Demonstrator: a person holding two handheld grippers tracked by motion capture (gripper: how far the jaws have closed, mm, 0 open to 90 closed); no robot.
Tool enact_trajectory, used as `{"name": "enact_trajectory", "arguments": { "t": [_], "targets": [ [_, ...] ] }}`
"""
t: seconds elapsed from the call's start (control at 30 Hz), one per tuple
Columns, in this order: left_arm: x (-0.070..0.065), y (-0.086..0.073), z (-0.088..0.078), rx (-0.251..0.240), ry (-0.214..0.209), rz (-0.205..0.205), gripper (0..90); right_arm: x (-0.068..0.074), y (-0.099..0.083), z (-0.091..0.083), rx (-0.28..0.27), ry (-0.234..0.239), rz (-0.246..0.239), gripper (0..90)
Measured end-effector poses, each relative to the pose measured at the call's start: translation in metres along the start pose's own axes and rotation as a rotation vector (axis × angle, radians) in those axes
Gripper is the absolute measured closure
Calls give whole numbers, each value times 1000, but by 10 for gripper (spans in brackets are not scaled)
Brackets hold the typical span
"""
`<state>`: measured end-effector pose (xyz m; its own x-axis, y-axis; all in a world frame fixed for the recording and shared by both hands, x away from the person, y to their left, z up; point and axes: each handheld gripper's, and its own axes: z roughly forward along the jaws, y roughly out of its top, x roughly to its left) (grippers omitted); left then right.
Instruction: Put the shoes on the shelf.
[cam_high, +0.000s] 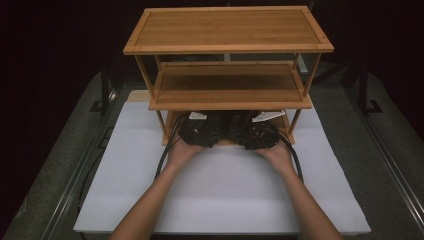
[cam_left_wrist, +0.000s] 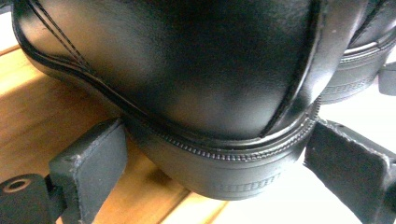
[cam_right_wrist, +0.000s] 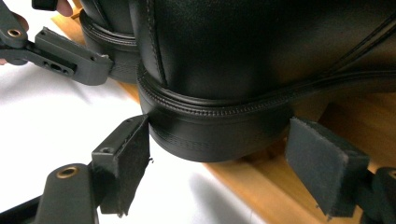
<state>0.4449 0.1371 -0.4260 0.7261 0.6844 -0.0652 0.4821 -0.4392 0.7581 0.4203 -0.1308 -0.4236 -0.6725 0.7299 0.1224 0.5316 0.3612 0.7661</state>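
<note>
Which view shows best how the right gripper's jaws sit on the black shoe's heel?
The right gripper view: the right gripper has both pads against the heel of its black shoe, over the bottom shelf. The high view shows just hands and gripper bodies under the rack. The left gripper view shows the other shoe's heel.

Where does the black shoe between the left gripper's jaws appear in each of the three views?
High view: black shoe, a dark shape under the middle shelf, beyond the left hand.
Left gripper view: centre, heel between the jaws.
Right gripper view: upper left, behind the nearer shoe.
Shared landmark: the bottom wooden shelf.
</note>
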Motion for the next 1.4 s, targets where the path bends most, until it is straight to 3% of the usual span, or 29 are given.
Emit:
{"name": "enact_trajectory", "arguments": {
  "t": [0.07, 0.13, 0.2, 0.33, 0.47, 0.5, 0.53, 0.57, 0.6, 0.63, 0.67, 0.7, 0.73, 0.77, 0.83, 0.9, 0.93, 1.0, 1.07, 1.1, 1.13, 1.17, 1.23, 1.27, 1.33, 1.37, 1.4],
  "targets": [
    [1, 1, 1, -5, -5, -5, 59, 0, 1, 0, 2, 1, 12, 222],
    [4, 2, 2, -5, -4, -8, 59, -6, 6, 2, -16, 8, -20, 222],
    [6, 4, 4, -4, -2, -7, 58, -7, 6, 3, -21, 4, -22, 222],
    [8, 4, 8, -6, 0, -7, 57, -9, 4, 7, -23, -2, -16, 221],
    [11, 5, 11, -3, -5, 3, 53, -11, 3, 10, -60, 3, -8, 221],
    [9, 4, 12, -1, 5, -36, 51, -11, 4, 11, -61, 1, -11, 221],
    [11, 4, 14, 0, 10, 0, 51, -11, 3, 13, -56, -11, -21, 221],
    [8, 3, 16, 5, 5, -41, 51, -11, 3, 13, -56, -11, -21, 221],
    [10, 3, 17, 13, 25, 5, 50, -12, 2, 15, -48, -26, -32, 221],
    [22, 7, 20, 37, 45, 204, 50, -11, 0, 18, -28, -45, -42, 220],
    [22, 7, 20, 37, 45, 204, 49, -11, 0, 18, -28, -45, -42, 220],
    [26, 9, 21, 42, 46, 280, 49, -10, -1, 20, -18, -51, -41, 220],
    [28, 10, 21, 46, 52, 314, 49, -11, -2, 21, -14, -54, -42, 220],
    [24, 8, 23, 40, 56, 253, 49, -12, -2, 23, -12, -57, -51, 219],
    [23, 6, 25, 52, 62, 220, 48, -12, -4, 27, 11, -65, -36, 219],
    [25, 7, 27, 70, 62, 254, 48, -11, -5, 28, 23, -68, -36, 219],
    [29, 8, 27, 77, 59, 301, 49, -10, -6, 30, 34, -71, -34, 219],
    [25, 5, 27, 65, 50, 220, 49, -11, -8, 32, 38, -69, -34, 217],
    [26, 5, 27, 67, 46, 227, 46, -11, -8, 31, 39, -67, -30, 216],
    [29, 6, 27, 69, 49, 272, 46, -11, -7, 32, 40, -68, -33, 216],
    [29, 6, 27, 69, 47, 277, 44, -11, -7, 31, 42, -70, -31, 216],
    [32, 8, 26, 74, 46, 328, 45, -11, -7, 31, 43, -69, -31, 219],
    [30, 6, 24, 61, 42, 295, 49, -12, -8, 29, 32, -64, -25, 230],
    [32, 7, 22, 54, 45, 324, 49, -12, -8, 28, 15, -49, -22, 233],
    [31, 7, 18, 57, 35, 336, 49, -12, -9, 23, 2, -49, -10, 232],
    [30, 6, 17, 61, 29, 318, 49, -12, -9, 21, -3, -50, -8, 230],
    [14, -2, 16, 53, 27, 85, 48, -12, -9, 17, -3, -52, -6, 207]
  ]
}}
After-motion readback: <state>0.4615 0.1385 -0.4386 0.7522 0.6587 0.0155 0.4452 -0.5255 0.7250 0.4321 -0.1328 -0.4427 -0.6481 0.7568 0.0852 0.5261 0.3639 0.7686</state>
